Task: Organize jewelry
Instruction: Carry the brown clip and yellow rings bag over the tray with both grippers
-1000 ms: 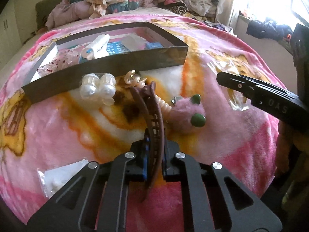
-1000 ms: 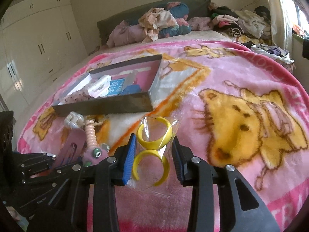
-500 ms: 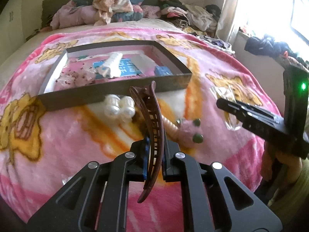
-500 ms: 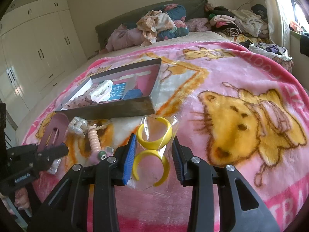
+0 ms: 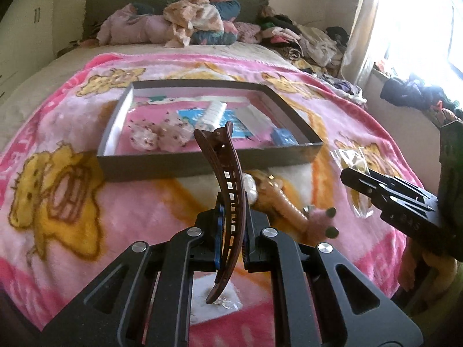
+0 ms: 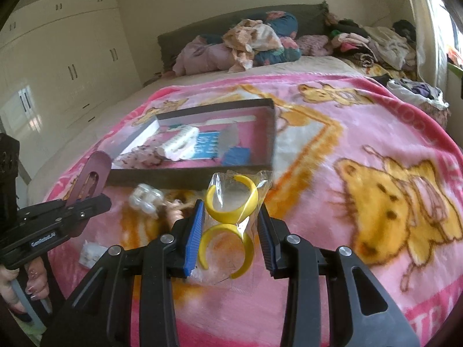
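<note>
Since the earlier frames, both grippers have risen from the pink blanket (image 5: 86, 133) toward the tray (image 5: 208, 164), so more of its floor shows. At far left in the right wrist view, a hand (image 6: 26, 280) on a handle is partly cut off by the frame edge. Next, the left gripper (image 5: 231, 231) is clamped tight on a brown hair clip (image 5: 228, 196), which stands on edge above the blanket; its lower tip hides part of a clear packet (image 5: 225, 303). The clip also blocks most of a pearl ornament (image 5: 251, 190), which the right wrist view shows whole but blurred. Inside the tray lie a speckled scrunchie (image 5: 162, 136), a white clip (image 5: 214, 112) and blue cards (image 5: 282, 137), their print unreadable. Right of centre, the right gripper (image 6: 231, 231) is partly closed on a clear bag holding two yellow bracelets (image 6: 231, 199), lifted just before the tray's near wall. Only the left wrist view shows a pink plush toy (image 5: 319, 225) on the blanket. At far right, glare from the window (image 5: 419, 23) washes out detail.
</note>
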